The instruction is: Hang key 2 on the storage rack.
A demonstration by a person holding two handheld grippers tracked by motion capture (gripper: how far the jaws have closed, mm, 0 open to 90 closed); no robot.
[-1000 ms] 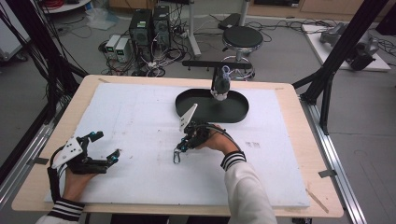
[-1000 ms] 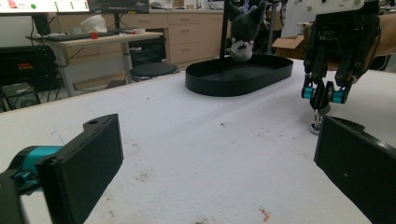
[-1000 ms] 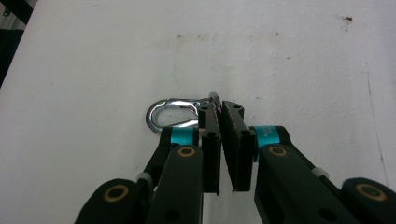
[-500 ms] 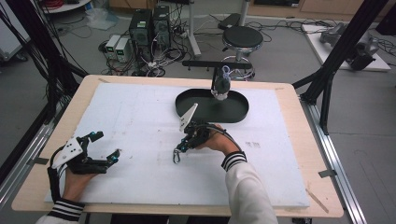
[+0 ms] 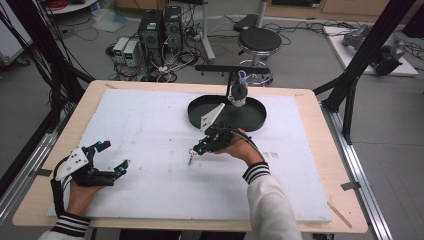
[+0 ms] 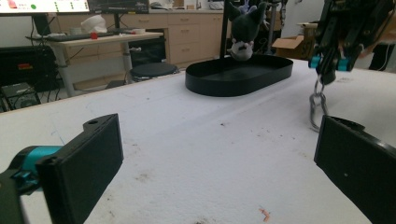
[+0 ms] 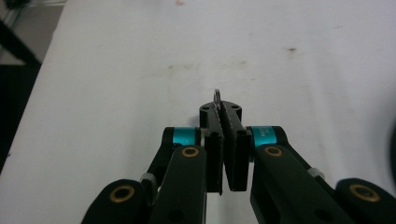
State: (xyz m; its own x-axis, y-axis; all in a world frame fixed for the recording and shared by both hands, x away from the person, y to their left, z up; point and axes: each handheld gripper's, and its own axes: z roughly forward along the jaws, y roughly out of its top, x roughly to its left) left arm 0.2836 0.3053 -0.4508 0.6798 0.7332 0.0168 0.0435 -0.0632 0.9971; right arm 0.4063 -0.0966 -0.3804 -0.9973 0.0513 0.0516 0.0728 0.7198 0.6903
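Since earlier frame: right hand-held gripper (image 5: 196, 149) risen slightly off bench (image 5: 150, 200), metal chain (image 5: 191, 157) lifted with it. Jaws pressed together, pinching chain's top link. Chain hangs straight down from jaw tips, long axis vertical, lower end at or just above the white surface. Black tray (image 5: 250, 120) lies beyond the right hand, near. Left hand-held gripper (image 5: 111, 157) spread wide, empty, well apart at bench's left.

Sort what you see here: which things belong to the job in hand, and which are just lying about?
In the job:
right gripper
metal key ring, pinched in its jaws

Lying about:
black oval tray
plush toy hanging above the tray
left gripper, resting open on the white table cover
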